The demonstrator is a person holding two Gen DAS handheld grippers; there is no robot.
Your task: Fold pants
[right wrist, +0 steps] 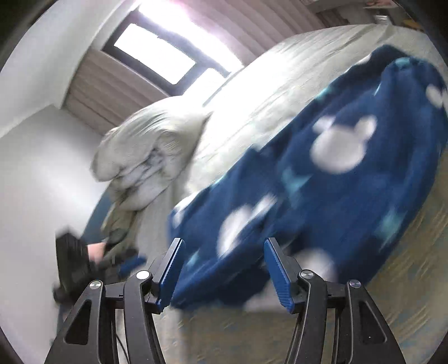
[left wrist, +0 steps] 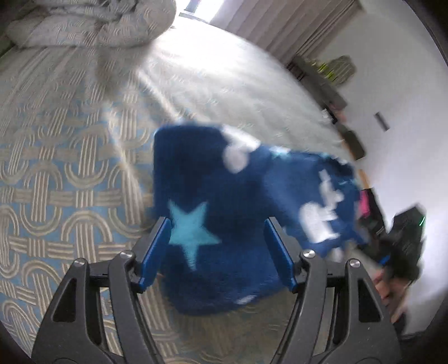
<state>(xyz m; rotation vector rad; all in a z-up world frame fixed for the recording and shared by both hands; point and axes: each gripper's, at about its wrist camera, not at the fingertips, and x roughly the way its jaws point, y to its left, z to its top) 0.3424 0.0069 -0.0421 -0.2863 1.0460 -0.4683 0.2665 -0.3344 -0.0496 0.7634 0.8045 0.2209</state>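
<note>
The pants (left wrist: 238,201) are dark blue fleece with white mouse-head shapes and light blue stars. They lie in a rumpled heap on the patterned bedspread (left wrist: 56,168). My left gripper (left wrist: 217,224) is open just above them, with the fabric showing between its blue pads (left wrist: 156,246). In the right wrist view the pants (right wrist: 322,182) spread from the centre to the right. My right gripper (right wrist: 224,243) is open over their near edge. The other gripper shows at the right edge of the left wrist view (left wrist: 403,246) and at the lower left of the right wrist view (right wrist: 84,266).
A bundled grey duvet (left wrist: 89,25) lies at the head of the bed; it also shows in the right wrist view (right wrist: 148,148). A window with curtains (right wrist: 154,53) is behind the bed. Shelves with small items (left wrist: 330,92) stand along the white wall.
</note>
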